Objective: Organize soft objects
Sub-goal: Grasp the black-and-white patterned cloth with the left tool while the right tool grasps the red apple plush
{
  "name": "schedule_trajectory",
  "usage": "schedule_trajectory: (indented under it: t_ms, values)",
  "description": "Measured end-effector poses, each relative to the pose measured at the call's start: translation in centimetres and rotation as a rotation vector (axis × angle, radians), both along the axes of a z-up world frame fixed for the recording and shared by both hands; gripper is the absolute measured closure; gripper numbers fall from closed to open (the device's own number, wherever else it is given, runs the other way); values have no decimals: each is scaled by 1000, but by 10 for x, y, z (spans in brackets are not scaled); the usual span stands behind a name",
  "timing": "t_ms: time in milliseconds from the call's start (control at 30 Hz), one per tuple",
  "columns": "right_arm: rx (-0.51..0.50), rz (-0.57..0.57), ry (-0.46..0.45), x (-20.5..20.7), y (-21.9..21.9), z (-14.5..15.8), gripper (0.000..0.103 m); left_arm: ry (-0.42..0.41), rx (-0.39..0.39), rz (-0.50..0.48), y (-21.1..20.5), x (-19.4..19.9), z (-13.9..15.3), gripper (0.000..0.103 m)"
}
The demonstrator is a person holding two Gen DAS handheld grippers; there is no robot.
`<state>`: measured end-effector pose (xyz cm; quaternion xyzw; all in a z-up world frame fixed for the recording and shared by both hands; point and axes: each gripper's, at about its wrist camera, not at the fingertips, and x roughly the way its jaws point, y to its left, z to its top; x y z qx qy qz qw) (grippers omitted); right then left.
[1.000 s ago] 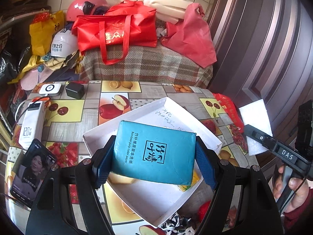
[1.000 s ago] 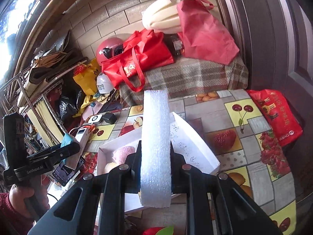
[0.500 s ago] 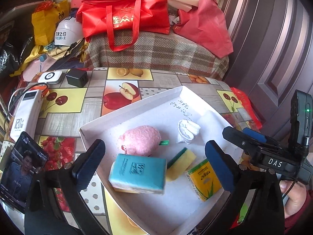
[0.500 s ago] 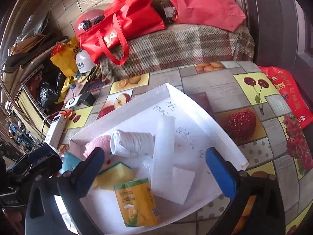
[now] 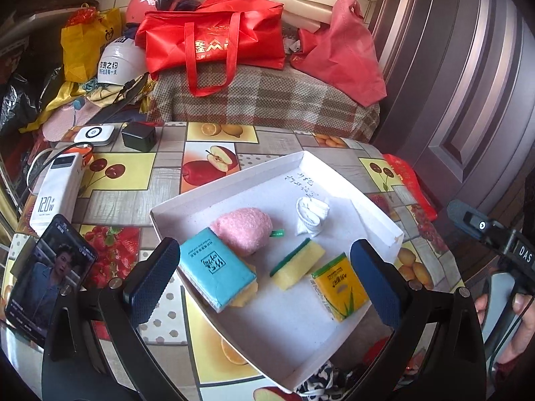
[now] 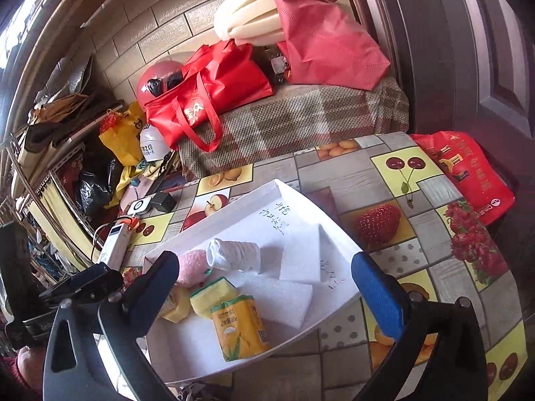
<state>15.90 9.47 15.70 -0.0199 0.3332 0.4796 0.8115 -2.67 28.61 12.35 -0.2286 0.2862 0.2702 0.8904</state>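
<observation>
Teal tissue pack [image 5: 215, 267] lies in the white tray [image 5: 230, 180], between spread, empty jaws.

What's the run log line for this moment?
left gripper: open, empty | right gripper: open, empty | teal tissue pack, foam block: in white tray

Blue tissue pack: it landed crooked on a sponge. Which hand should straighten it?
Left, probably. The blue tissue pack lies tilted by the left gripper's left finger, jaws open and empty. From the right gripper, also open, it sits at the white tray's far side, hidden.
</observation>
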Motion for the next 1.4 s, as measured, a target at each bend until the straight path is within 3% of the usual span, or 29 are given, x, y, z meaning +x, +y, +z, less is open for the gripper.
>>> schedule_trajectory:
  t_ms: [133,233,367,433,600,667,800,900,1000,1200,1300,1400]
  values:
    - [-13,-33,23,-3,-32,-7,0,16,-31,-111,-30,-8,-16,0]
    - [-28,-61,72,-6,-56,-19,0,30,-71,-312,-64,-1,-32,0]
    - [-38,-115,136,-6,-89,-32,0,81,-62,-542,-119,21,-44,0]
    - [-33,-142,159,-6,-104,-35,0,127,-58,-584,-135,33,-54,1]
    - [-26,-187,181,-9,-133,-38,0,252,-66,-586,-146,49,-83,1]
    - [-24,-199,184,-10,-142,-38,0,279,-65,-639,-155,46,-91,1]
    - [-18,-224,204,-9,-152,-41,0,325,-162,-760,-178,34,-107,1]
    - [-13,-229,210,-11,-156,-41,0,325,-151,-796,-197,8,-111,1]
    - [-13,-218,192,-16,-158,-39,0,271,-188,-772,-197,-20,-104,1]
    - [-27,-167,163,-25,-150,-41,0,182,-189,-593,-162,-57,-81,1]
    - [-45,-135,157,-31,-144,-44,0,145,-163,-504,-142,-62,-70,1]
    - [-48,-119,166,-34,-141,-46,0,173,-149,-416,-119,-49,-72,1]
